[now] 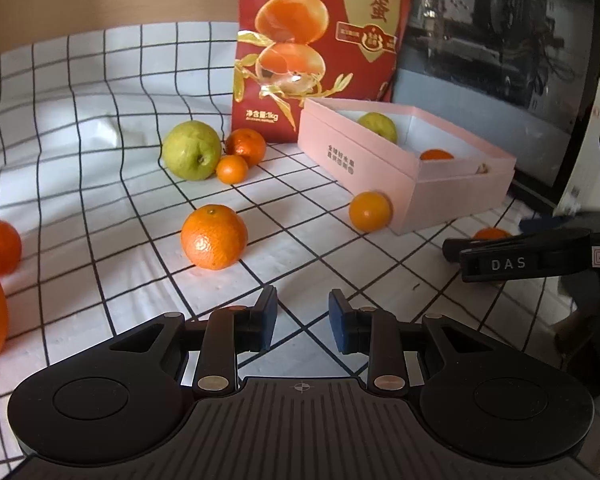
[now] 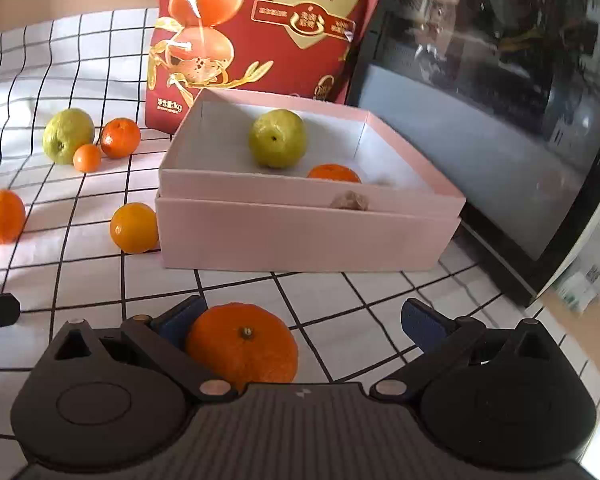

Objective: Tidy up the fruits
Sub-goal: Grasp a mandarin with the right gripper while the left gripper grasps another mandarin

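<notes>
**Fruit Sorting: Right Grasp on the Nearest Mandarin**

**Left wrist view.** The left hand-held gripper (image 1: pixel 302 314) has its jaws narrow and empty, a small gap between the blue pads. It hangs low over the checked cloth of the table (image 1: pixel 100 184). The closest loose fruit ahead is a large orange (image 1: pixel 214 237), lying apart from the pads and slightly to their left. Farther back, a green guava (image 1: pixel 192 150) touches two smaller oranges. A small orange (image 1: pixel 370 211) rests against the corner of the pink box (image 1: pixel 380 160), which already holds a guava and an orange. The right tool enters at the right edge. Judgement: this side would have to spread its jaws much wider before it could take the large orange.

**Right wrist view.** The right hand-held gripper (image 2: pixel 306 316) is spread to its widest, holding nothing. A mandarin (image 2: pixel 242 346) sits on the cloth between the jaws, tight against the left pad (image 2: pixel 180 320), with a clear gap to the right pad. The pink box stands just beyond, its open top facing up.

**Recommended procedure.** Shift the tool sideways so the mandarin is centred, then close gently across its widest part; the skin is soft and probably bruises easily. Lift clear of the box wall before releasing inside.
</notes>
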The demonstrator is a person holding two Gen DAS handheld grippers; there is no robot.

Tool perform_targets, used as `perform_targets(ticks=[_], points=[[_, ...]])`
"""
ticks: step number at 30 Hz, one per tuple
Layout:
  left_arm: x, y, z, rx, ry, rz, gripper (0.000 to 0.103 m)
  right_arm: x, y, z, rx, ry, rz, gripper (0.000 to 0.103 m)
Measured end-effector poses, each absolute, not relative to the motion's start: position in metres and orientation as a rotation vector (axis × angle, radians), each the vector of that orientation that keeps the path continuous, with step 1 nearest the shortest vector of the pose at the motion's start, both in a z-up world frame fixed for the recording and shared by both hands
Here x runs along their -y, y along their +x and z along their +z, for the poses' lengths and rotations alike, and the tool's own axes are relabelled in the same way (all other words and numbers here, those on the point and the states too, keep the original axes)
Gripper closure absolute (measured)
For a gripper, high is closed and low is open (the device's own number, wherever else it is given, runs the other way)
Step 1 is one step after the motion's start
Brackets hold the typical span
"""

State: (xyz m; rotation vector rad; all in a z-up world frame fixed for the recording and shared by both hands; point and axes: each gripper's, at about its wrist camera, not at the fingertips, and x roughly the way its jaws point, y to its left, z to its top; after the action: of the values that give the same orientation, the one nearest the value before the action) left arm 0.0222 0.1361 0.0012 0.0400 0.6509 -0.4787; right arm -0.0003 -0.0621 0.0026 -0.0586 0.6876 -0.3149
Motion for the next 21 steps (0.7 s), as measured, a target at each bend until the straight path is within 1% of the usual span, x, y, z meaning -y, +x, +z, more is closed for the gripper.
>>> perform_targets(ticks=[5,21], points=[[-0.124,0.017,0.001,-0.639,0.122,-0.454,0.071,0.085,-0.001,-0.001,-0.717,0.098,-0.245,0.000],[-0.125,0.017,0.001,-0.636,0.135,-0.453,0.070,0.082,0.003,-0.003,-0.730,0.081,-0.228,0.000]])
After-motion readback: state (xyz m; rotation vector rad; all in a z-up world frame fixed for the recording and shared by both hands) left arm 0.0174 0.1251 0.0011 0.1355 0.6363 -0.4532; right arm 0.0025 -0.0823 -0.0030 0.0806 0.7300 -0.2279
